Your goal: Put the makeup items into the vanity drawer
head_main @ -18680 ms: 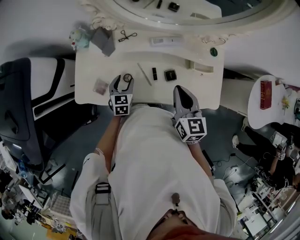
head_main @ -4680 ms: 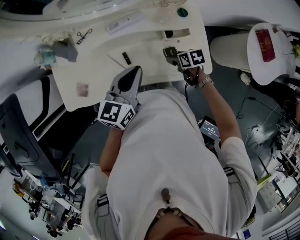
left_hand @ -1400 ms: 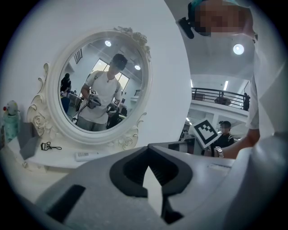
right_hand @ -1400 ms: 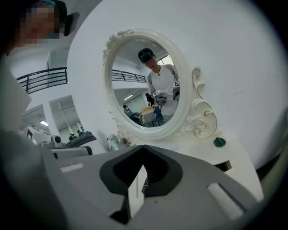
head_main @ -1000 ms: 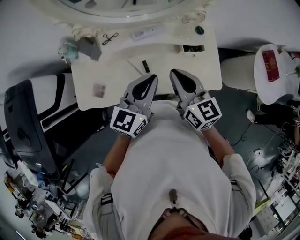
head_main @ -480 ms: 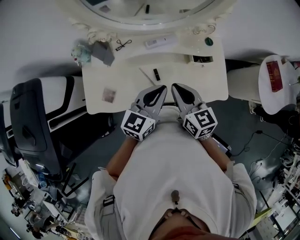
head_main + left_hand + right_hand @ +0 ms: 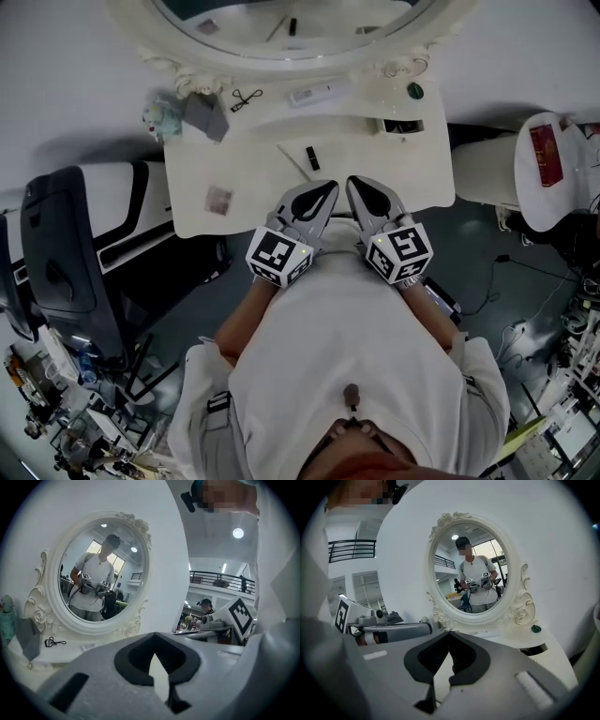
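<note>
Both tongs were side by side at the near edge of the worktop (image 7: 253, 187), straight out from the mirror (image 7: 319, 19), with tips pointing toward it.

- Left tongs (image 7: 327, 186): clenched, tips meeting, nothing between them.
- Right tongs (image 7: 354, 180): also clenched and empty.
- A small black tube (image 7: 311, 155) and a thin pale stick (image 7: 293, 157) lay just beside each other on the worktop, between the mirror and the tong tips. Neither was touched.
- The little drawer (image 7: 401, 126) stood open below the mirror's right end. Something dark was inside, too small to tell what.
- A green cap (image 7: 415, 91) sat against the mirror frame, just behind the drawer.
- A white bar (image 7: 314, 93) lay under the mirror's base, with a black eyelash curler (image 7: 246, 97) to its left.
- A grey pouch (image 7: 204, 114) and a pale toy (image 7: 159, 111) sat at the mirror's left foot.
- A square packet (image 7: 218, 199) lay farther out from the mirror.
</note>
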`<act>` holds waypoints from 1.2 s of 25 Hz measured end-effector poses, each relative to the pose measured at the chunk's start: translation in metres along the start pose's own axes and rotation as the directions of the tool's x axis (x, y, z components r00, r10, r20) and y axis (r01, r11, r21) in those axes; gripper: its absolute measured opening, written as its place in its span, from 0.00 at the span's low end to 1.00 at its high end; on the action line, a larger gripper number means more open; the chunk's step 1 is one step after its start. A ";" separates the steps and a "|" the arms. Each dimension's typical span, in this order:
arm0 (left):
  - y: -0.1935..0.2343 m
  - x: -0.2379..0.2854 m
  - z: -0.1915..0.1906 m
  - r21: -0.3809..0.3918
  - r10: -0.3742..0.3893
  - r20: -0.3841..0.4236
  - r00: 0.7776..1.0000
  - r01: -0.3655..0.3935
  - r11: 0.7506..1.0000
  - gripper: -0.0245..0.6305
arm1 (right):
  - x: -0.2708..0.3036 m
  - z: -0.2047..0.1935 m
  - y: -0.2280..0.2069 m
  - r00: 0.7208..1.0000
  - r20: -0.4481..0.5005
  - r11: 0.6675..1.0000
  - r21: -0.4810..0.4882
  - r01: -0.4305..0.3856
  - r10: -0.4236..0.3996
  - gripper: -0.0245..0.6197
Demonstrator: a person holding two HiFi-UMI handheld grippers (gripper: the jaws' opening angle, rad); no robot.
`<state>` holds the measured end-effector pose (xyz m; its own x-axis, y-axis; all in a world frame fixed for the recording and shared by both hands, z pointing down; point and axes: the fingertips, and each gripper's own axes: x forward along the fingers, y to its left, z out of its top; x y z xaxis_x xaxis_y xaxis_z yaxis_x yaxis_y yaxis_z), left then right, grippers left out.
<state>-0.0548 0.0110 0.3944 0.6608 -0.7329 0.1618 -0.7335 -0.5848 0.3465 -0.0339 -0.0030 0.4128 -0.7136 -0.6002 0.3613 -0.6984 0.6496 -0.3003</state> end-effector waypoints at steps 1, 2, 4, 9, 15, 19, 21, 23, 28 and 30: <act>-0.002 0.002 -0.002 0.000 -0.007 -0.010 1.000 0.007 1.000 0.04 | 0.001 -0.002 0.000 1.000 -0.010 1.000 0.001 -0.003 0.003 0.05; -0.003 0.004 -0.003 0.003 -0.014 -0.020 1.000 0.014 1.000 0.04 | 0.001 -0.004 0.000 1.000 -0.018 1.000 0.003 -0.003 0.003 0.05; -0.006 0.005 -0.004 0.014 -0.023 -0.035 0.999 0.023 1.000 0.04 | 0.001 -0.005 0.001 1.000 -0.023 1.000 0.011 -0.001 0.001 0.04; -0.004 0.002 -0.010 -0.010 -0.032 -0.048 0.998 0.032 0.999 0.04 | -0.001 -0.009 0.002 1.000 -0.020 0.999 0.033 0.005 -0.004 0.04; -0.009 -0.002 -0.014 -0.007 -0.050 -0.060 0.997 0.049 0.999 0.05 | -0.002 -0.017 0.007 1.000 -0.020 0.999 0.043 0.000 0.000 0.04; -0.008 -0.001 -0.019 -0.032 -0.054 -0.077 0.996 0.052 0.998 0.05 | -0.003 -0.019 0.005 1.000 -0.021 0.998 0.068 0.004 -0.003 0.04; -0.004 -0.001 -0.020 -0.065 -0.052 -0.076 0.996 0.047 0.997 0.05 | -0.003 -0.020 0.005 1.000 -0.026 0.998 0.070 0.005 -0.003 0.04; 0.010 -0.001 -0.019 -0.147 -0.026 -0.055 0.998 0.018 0.989 0.05 | -0.004 -0.021 0.005 0.999 -0.033 0.998 0.070 0.007 -0.004 0.04; 0.101 -0.013 -0.036 -0.276 0.303 -0.053 0.952 -0.305 0.911 0.05 | -0.009 -0.025 -0.008 0.998 -0.057 0.994 0.102 0.029 -0.023 0.04; 0.128 -0.016 -0.059 -0.282 0.392 -0.110 0.913 -0.407 0.869 0.05 | -0.013 -0.030 -0.014 0.996 -0.082 0.992 0.115 0.041 -0.032 0.04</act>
<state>-0.1495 -0.0318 0.4904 0.3338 -0.8602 0.3856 -0.8612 -0.1119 0.4958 -0.0132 0.0093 0.4386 -0.6843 -0.5799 0.4421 -0.7287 0.5663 -0.3851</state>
